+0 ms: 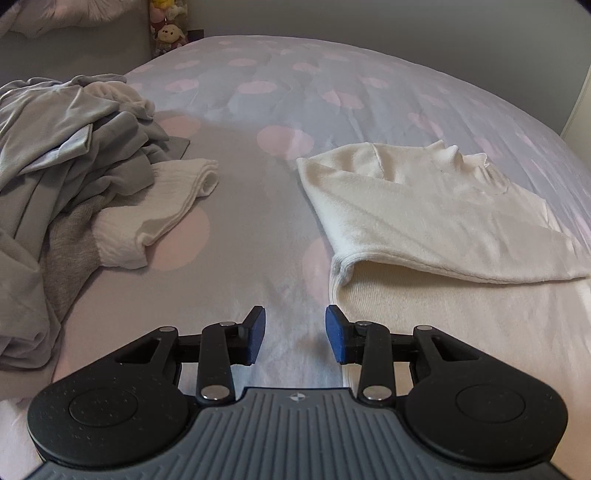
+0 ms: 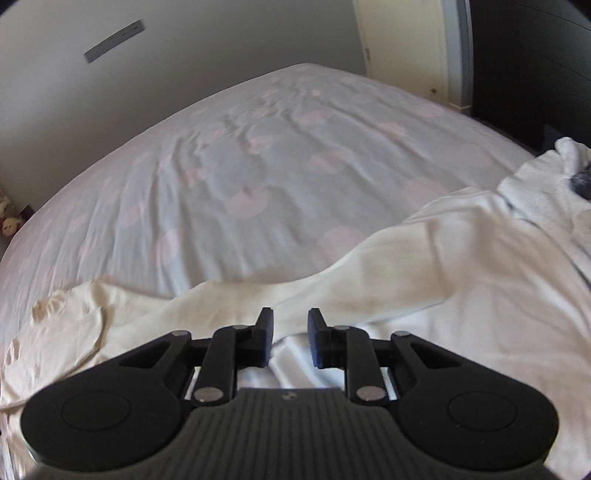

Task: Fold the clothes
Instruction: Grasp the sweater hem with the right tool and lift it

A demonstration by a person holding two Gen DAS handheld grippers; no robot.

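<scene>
A cream sweater (image 1: 424, 206) lies on the bed at the right of the left wrist view, its upper half folded down over the lower part. My left gripper (image 1: 295, 328) hovers open over bare sheet just left of the sweater's edge, with nothing between its blue pads. In the right wrist view the same cream sweater (image 2: 406, 266) stretches across the foreground, a sleeve trailing left. My right gripper (image 2: 290, 332) is above it, jaws apart, pinching no cloth.
A pile of grey and white clothes (image 1: 74, 166) sits at the left of the bed. The sheet (image 1: 280, 92) is pale with pink dots. Plush toys (image 1: 170, 33) stand by the far wall. A cream door (image 2: 406, 44) and a dark wardrobe (image 2: 535, 55) are beyond the bed.
</scene>
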